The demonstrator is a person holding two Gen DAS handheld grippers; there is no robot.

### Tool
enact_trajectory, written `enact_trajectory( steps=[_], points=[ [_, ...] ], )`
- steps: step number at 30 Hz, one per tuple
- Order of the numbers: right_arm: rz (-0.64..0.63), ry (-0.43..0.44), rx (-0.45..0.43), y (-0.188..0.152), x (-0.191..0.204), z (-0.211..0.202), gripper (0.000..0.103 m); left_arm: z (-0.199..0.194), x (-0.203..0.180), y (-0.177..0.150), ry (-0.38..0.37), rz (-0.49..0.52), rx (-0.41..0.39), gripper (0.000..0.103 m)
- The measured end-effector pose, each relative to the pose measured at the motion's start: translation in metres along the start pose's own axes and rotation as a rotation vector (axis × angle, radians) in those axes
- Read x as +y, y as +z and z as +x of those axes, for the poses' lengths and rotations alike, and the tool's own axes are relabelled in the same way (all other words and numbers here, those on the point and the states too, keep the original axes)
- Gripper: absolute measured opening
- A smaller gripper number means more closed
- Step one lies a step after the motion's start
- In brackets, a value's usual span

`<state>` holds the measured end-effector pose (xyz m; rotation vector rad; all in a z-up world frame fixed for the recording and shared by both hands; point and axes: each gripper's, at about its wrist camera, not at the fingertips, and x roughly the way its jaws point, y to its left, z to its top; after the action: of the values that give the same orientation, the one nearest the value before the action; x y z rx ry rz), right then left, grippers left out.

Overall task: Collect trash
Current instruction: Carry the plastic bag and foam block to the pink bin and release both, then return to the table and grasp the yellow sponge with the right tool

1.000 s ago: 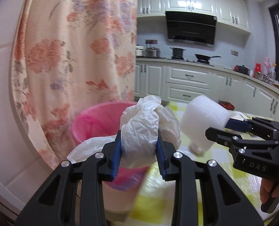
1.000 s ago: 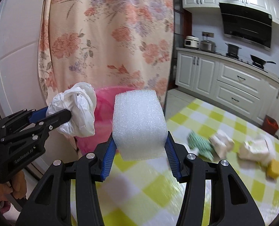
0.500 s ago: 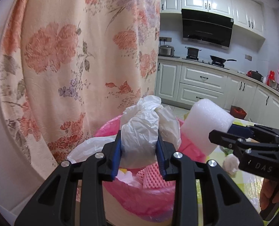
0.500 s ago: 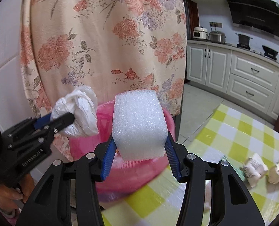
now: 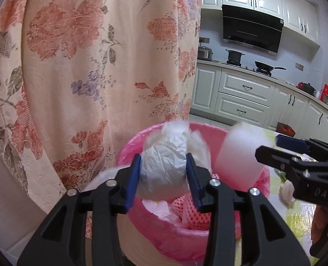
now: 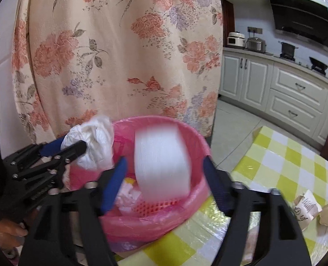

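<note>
A pink bin with a pink liner (image 5: 130,146) (image 6: 192,133) stands below both grippers. My left gripper (image 5: 163,155) (image 6: 71,145) holds a crumpled white plastic bag (image 5: 164,173) (image 6: 95,141) over the bin; its jaws are opening, and the blue pads still touch the bag's sides. My right gripper (image 6: 164,159) (image 5: 268,144) is over the bin too, its jaws opening. A white foam block (image 6: 161,161) (image 5: 239,159) sits blurred between the right pads with a gap on each side, free of them.
A floral curtain (image 5: 86,66) hangs right behind the bin. The table with a yellow check cloth (image 6: 286,166) lies to the right, with crumpled paper scraps (image 6: 305,206) on it. Pink foam netting (image 5: 190,208) and wrappers lie inside the bin. Kitchen cabinets (image 6: 297,88) are far behind.
Both grippers have moved from beside the bin to above its mouth. The right jaws have spread and let go of the foam block. The left jaws have widened a little around the bag.
</note>
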<state>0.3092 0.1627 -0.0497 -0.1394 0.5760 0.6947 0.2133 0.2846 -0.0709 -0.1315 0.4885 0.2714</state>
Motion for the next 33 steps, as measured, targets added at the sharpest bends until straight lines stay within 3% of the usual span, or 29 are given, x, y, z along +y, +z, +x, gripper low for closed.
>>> enact_trajectory(
  steps=[6,12,21,33],
  points=[
    [0.017,0.024,-0.039,-0.011,-0.011,-0.022,0.072,-0.014,0.010,-0.002,0.023,-0.014,-0.032,0.063],
    [0.021,0.000,-0.072,-0.035,-0.030,-0.062,0.072,-0.045,-0.003,-0.008,0.043,-0.033,-0.091,0.097],
    [0.085,-0.094,-0.078,-0.091,-0.077,-0.121,0.072,-0.078,-0.079,-0.033,-0.052,0.027,-0.109,0.098],
    [0.159,-0.303,-0.052,-0.159,-0.146,-0.189,0.073,-0.073,-0.197,-0.079,-0.218,0.104,-0.005,0.098]
  ],
)
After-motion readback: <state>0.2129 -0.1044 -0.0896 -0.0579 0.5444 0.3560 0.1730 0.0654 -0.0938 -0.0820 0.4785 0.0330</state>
